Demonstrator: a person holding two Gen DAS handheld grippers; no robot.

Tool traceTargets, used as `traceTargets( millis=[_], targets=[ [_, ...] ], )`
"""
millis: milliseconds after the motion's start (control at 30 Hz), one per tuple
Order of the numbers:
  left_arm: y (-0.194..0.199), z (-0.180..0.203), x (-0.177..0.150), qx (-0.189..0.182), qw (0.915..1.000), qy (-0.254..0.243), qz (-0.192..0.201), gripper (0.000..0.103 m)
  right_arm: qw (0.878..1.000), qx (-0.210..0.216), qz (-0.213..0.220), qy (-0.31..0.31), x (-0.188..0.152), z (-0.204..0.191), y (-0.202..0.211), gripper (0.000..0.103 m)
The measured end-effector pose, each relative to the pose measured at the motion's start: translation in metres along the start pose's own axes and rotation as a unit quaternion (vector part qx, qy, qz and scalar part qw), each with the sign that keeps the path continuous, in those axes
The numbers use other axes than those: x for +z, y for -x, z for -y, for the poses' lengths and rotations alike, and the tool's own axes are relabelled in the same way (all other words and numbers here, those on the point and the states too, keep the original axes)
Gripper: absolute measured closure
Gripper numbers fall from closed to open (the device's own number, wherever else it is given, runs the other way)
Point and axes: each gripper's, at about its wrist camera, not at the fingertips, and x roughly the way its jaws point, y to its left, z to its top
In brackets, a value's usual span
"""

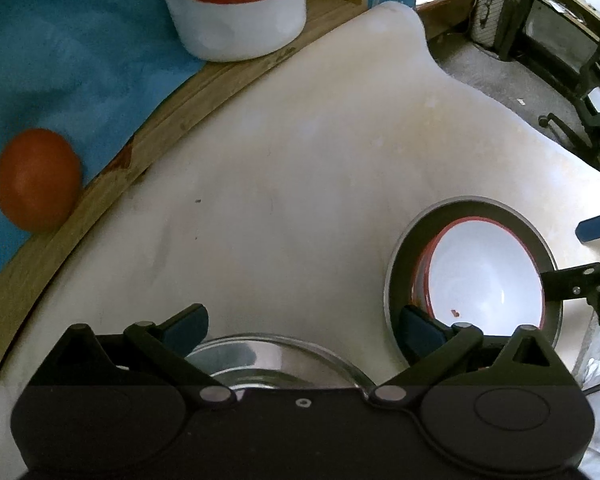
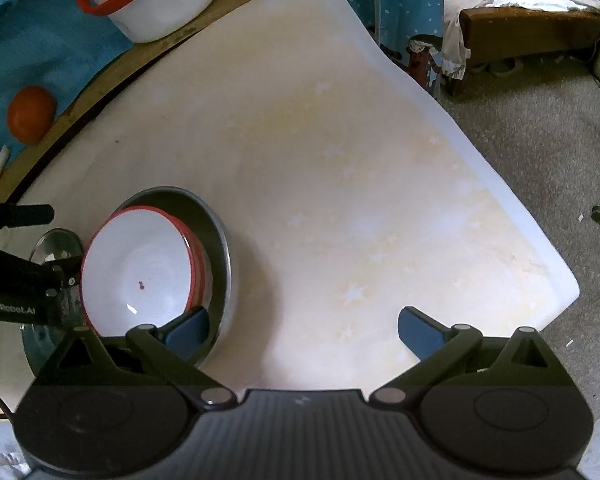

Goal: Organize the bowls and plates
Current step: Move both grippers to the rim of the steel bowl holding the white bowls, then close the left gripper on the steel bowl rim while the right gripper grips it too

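Left-wrist first: left gripper (image 1: 302,326) has its fingers spread wide and empty above a steel bowl (image 1: 276,364) on the pale bench (image 1: 280,180); red-rimmed white bowls (image 1: 484,280) sit nested inside a grey pan (image 1: 404,268) just beside. Right-wrist: right gripper (image 2: 303,330) is likewise wide open and holds nothing, hovering over bare bench beside that stack. Judged partway done: white bowls stacked, steel bowl loose.

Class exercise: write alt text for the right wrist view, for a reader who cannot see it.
White, red-rimmed bowls sit stacked inside a grey metal pan at the left of a pale mat. The open right gripper is empty above the mat; the left gripper reaches in from the left edge.
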Motion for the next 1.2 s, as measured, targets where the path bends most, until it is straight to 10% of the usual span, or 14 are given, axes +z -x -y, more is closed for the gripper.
traceTargets(
  millis=[633,1200],
  targets=[
    [-0.001,0.003,-0.007,-0.096,0.9946,0.039,-0.003,0.072,0.999,0.045,0.009,0.026,-0.001,-0.008,0.004,0.051],
    [-0.008,-0.002,-0.014,-0.122,0.9873,0.102,-0.001,0.085,0.995,0.097,0.012,0.007,-0.004,-0.004,0.004,0.083]
  ],
)
